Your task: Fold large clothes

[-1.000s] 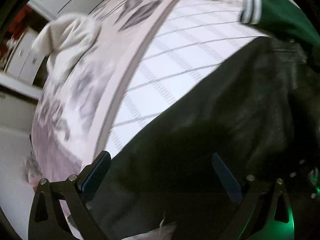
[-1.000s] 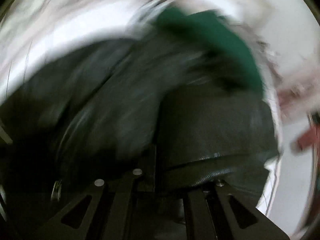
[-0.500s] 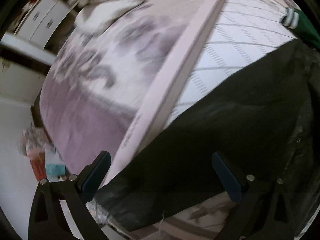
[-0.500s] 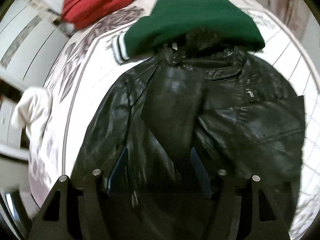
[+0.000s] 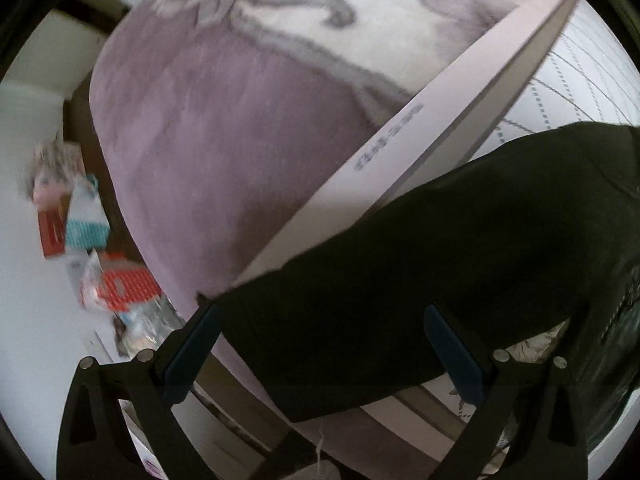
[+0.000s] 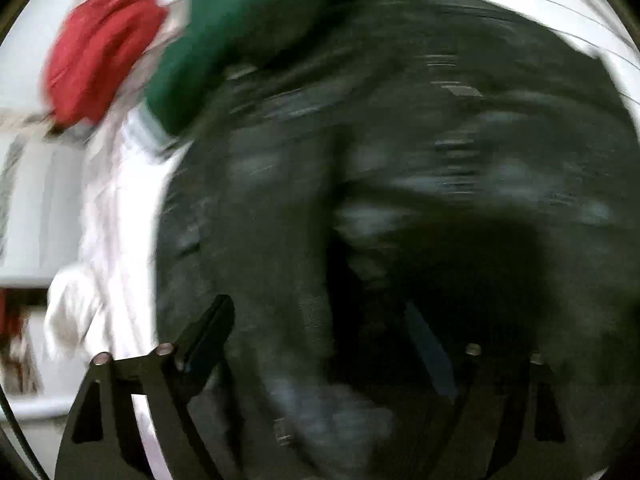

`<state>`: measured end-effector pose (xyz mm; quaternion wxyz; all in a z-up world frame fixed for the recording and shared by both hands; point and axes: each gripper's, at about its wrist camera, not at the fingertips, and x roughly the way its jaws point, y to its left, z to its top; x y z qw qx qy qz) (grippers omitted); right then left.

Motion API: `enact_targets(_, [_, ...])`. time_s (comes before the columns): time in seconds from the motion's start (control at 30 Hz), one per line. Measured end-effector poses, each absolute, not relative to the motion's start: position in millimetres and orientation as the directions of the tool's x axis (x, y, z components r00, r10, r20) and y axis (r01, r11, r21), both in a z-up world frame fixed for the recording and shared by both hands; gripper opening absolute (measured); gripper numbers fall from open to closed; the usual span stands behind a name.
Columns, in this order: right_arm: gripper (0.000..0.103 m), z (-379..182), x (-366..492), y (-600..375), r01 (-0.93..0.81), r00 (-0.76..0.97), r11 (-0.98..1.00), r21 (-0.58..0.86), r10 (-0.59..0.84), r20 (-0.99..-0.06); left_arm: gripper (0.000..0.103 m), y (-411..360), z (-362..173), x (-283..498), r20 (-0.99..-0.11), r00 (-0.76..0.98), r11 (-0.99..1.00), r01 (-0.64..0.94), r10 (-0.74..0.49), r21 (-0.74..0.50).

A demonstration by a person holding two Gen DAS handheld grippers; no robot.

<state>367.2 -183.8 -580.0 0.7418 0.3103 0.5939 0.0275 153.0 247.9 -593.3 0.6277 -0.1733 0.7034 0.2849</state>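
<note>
Left claw (image 5: 320, 356) hangs with its blue-padded jaws wide apart and nothing between the pads, pointing steeply down at the dark sleeve (image 5: 420, 280) of a black leather jacket (image 6: 400, 200) that reaches to the bed's corner. Right claw (image 6: 320, 344) has just been opening; its jaws stand apart over the jacket's body, with leather below them but nothing pinched, though blur hides the detail.

The jacket lies spread on the bed (image 5: 224, 128), on a white grid-lined sheet (image 5: 592, 64) beside a mauve, flower-patterned cover. Judging by its creased, glossy hide, it looks heavy, stiffish and slightly slick, so it should fold in broad bends; seams, cuffs or the hem look like the surest holds.

Beyond its collar rests a green knitted garment (image 6: 260, 28) with a striped cuff, then a red bundle (image 6: 100, 56).
</note>
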Motion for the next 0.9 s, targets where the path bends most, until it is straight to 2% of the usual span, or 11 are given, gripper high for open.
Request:
enact_targets(0.07, [0.082,-573,360,-142,0.182,0.216,0.871,0.455,0.416,-0.883,0.103,251,-595,149,-0.983,-0.147,0.759,-0.626,0.111,0.179])
enact_targets(0.13, [0.082,-573,341,-107,0.061,0.134,0.929,0.366,0.355,-0.925,0.103,253,-592,144,-0.985,-0.136,0.746,-0.644,0.11,0.172])
enact_targets(0.33, [0.082,-563,269,-77,-0.038,0.109,0.978,0.206,0.208,-0.972,0.103,251,-582,115,-0.989,-0.114,0.722,-0.676,0.095,0.147])
enact_targets(0.5, [0.082,-559,237,-63,-0.066,0.101,0.981,0.182,0.188,-0.977,0.103,245,-595,92,-0.991,-0.126,0.704,-0.7,0.042,0.119])
enact_targets(0.63, [0.082,-556,227,-44,-0.236,0.101,0.968,0.081,0.108,-0.989,0.103,234,-603,86,-0.992,-0.123,0.696,-0.711,0.012,0.097])
enact_targets(0.73, [0.084,-546,223,-32,-0.351,0.099,0.934,0.071,0.112,-0.989,0.103,226,-607,85,-0.993,-0.117,0.696,-0.714,-0.007,0.079])
enact_targets(0.9, [0.084,-532,205,-16,-0.549,0.025,0.824,0.142,0.187,-0.982,0.103,213,-609,89,-0.993,-0.113,0.714,-0.697,-0.017,0.067])
